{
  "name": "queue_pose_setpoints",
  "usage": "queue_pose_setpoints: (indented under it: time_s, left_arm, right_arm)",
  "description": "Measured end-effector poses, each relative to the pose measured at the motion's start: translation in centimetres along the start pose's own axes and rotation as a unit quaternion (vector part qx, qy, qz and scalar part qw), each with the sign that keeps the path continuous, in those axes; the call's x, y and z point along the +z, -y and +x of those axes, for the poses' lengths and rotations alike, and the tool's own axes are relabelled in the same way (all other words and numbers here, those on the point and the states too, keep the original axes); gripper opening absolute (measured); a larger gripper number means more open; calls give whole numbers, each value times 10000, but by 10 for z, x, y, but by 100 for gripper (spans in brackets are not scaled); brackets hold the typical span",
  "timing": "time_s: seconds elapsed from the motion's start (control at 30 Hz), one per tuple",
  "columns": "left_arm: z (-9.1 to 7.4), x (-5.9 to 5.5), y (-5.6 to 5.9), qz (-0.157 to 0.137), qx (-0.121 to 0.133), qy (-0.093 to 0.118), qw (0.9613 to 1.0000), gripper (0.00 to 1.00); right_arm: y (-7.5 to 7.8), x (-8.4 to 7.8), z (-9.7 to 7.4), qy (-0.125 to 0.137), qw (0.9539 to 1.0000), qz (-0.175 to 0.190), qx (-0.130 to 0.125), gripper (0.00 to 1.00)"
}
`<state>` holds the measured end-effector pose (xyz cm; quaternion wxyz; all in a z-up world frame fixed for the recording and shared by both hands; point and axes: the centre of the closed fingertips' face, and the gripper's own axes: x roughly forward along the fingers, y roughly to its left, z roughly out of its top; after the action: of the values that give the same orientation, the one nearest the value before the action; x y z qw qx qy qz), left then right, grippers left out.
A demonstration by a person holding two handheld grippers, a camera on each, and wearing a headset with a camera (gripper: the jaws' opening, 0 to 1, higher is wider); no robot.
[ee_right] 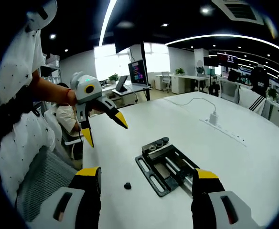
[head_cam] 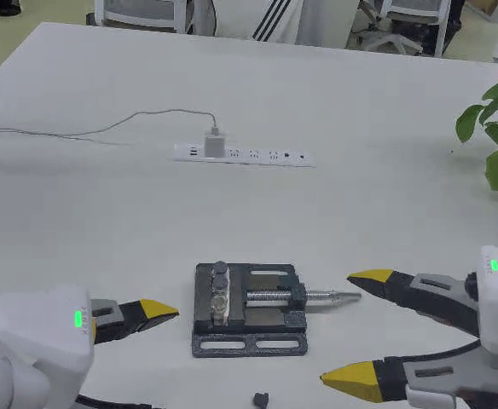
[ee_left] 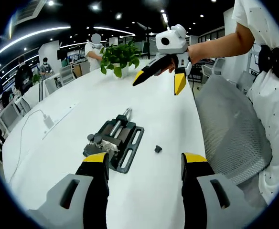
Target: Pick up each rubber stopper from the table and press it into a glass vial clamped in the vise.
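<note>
A black vise (head_cam: 249, 319) sits on the white table, its screw handle pointing right. Small glass vials (head_cam: 221, 295) stand in a row between its jaws; two seem to carry dark stoppers. One loose dark rubber stopper (head_cam: 261, 398) lies on the table just in front of the vise, also seen as the stopper (ee_left: 157, 149) and the stopper (ee_right: 127, 185). My left gripper (head_cam: 151, 354) hovers open left of the vise, holding nothing. My right gripper (head_cam: 356, 326) hangs open to the right of the vise, holding nothing. Each gripper view faces the vise (ee_left: 113, 140) (ee_right: 166, 164) and the other gripper.
A white power strip (head_cam: 245, 155) with a plugged charger and a cable lies farther back on the table. A potted plant (head_cam: 496, 128) stands at the right edge. Office chairs line the far side, and a mesh chair (ee_left: 230, 129) is close to the near edge.
</note>
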<state>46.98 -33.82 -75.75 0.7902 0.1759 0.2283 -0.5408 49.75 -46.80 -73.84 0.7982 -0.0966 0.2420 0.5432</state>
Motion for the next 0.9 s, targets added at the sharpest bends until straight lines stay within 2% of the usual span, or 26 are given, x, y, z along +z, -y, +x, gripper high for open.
queue_pose_setpoints:
  time_s: [0.13,0.37,0.5,0.57,0.6,0.67,0.8,0.9]
  left_arm:
    - [9,-2,3,164,-154,-154,9996,56]
    - [31,-6,6,439,-453,-388,9973,44]
    - [47,-12,13,757,-706,-571,9930,40]
    - [55,-12,17,951,-830,-550,9905,36]
    - [58,-13,18,969,-858,-566,9900,33]
    - [66,-19,21,1101,-982,-694,9866,28]
    - [80,-29,28,1325,-1193,-831,9805,23]
    - [89,-32,33,1416,-1311,-853,9775,20]
  right_arm:
    - [0,-12,-8,8,10000,31,-37,79]
    - [-3,-31,-16,16,9999,134,-62,81]
    - [-4,-40,-21,18,9998,192,-75,83]
    - [-5,-44,-23,16,9997,208,-83,84]
    - [-6,-46,-24,6,9997,210,-88,85]
    - [-6,-51,-25,-35,9996,261,-100,84]
    - [-6,-54,-28,-45,9994,320,-157,83]
    - [-5,-55,-29,-30,9992,360,-187,83]
